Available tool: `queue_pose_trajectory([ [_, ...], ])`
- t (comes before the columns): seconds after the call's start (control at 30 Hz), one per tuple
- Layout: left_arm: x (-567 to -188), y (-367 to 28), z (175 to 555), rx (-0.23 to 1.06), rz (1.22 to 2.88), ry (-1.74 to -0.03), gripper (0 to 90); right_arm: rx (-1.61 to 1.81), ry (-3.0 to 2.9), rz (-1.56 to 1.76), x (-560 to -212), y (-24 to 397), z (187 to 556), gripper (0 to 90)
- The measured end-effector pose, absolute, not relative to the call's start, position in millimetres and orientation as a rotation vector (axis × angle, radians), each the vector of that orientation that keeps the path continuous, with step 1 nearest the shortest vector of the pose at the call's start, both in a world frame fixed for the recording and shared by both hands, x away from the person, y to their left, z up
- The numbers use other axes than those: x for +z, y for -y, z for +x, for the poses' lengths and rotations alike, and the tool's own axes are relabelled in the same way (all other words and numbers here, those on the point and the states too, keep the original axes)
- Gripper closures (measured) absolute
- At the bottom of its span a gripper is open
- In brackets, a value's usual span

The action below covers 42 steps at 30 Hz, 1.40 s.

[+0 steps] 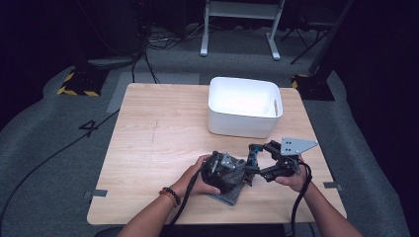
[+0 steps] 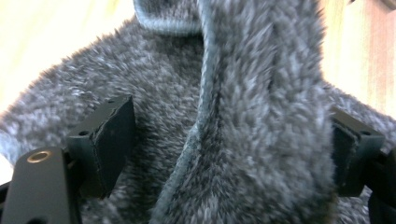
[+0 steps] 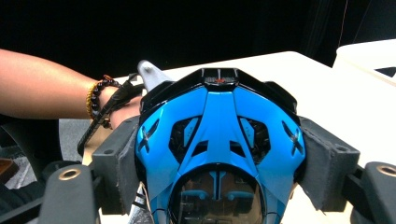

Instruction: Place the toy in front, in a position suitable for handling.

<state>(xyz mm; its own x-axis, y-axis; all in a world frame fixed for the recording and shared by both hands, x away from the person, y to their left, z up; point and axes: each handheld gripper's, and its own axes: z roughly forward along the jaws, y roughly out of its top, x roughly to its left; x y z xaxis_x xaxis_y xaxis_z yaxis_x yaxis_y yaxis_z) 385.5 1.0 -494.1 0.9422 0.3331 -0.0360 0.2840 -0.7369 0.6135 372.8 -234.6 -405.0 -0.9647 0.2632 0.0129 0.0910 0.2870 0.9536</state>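
Fuzzy grey cloth (image 1: 232,190) and blue toy (image 1: 253,157) near the desk (image 1: 148,148) front edge.
High view: both grippers meet there, white bin (image 1: 244,106) behind. Left gripper view: fingers (image 2: 112,140) released, straddling the cloth's fold, likely for regrasping. Right gripper view: fingers (image 3: 327,163) clenched on the toy, steadying it.

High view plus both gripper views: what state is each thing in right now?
left gripper: open, jaws astride a fold of the cloth, left pad clear of it.
grey fuzzy cloth: bunched, lying on the table.
right gripper: shut on the blue and black toy.
blue and black toy: clamped between the pads.
white bin: upright, open-topped.
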Motion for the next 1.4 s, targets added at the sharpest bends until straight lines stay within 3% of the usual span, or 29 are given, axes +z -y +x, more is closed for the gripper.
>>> queue_pose_trajectory([
  [0.07, -492.0, -2.9, 386.7, 0.097, 2.446, -0.433, 24.2, 1.752, -2.399, 0.333, -404.9, 235.0, 372.5, 25.6],
  [0.2, -490.4, -8.6, 388.6, 0.09, 2.42, -0.451, 57.3, 1.744, -2.401, 0.338, -405.1, 236.1, 372.5, 25.6],
  [0.33, -489.1, -10.6, 388.9, 0.099, 2.407, -0.454, 72.1, 1.728, -2.408, 0.341, -406.3, 236.9, 372.9, 25.6],
  [0.67, -445.9, -27.3, 372.1, 0.164, 2.139, -0.308, 75.2, 1.699, -2.43, 0.345, -410.5, 235.1, 373.4, 25.6],
  [0.97, -418.0, -41.5, 360.1, 0.207, 2.01, -0.247, 75.1, 1.648, -2.456, 0.326, -415.3, 228.8, 372.8, 25.6],
  [1.4, -449.3, -14.1, 357.9, 0.07, 2.121, -0.157, 75.4, 1.707, -2.387, 0.386, -411.8, 237.2, 374.5, 25.7],
])
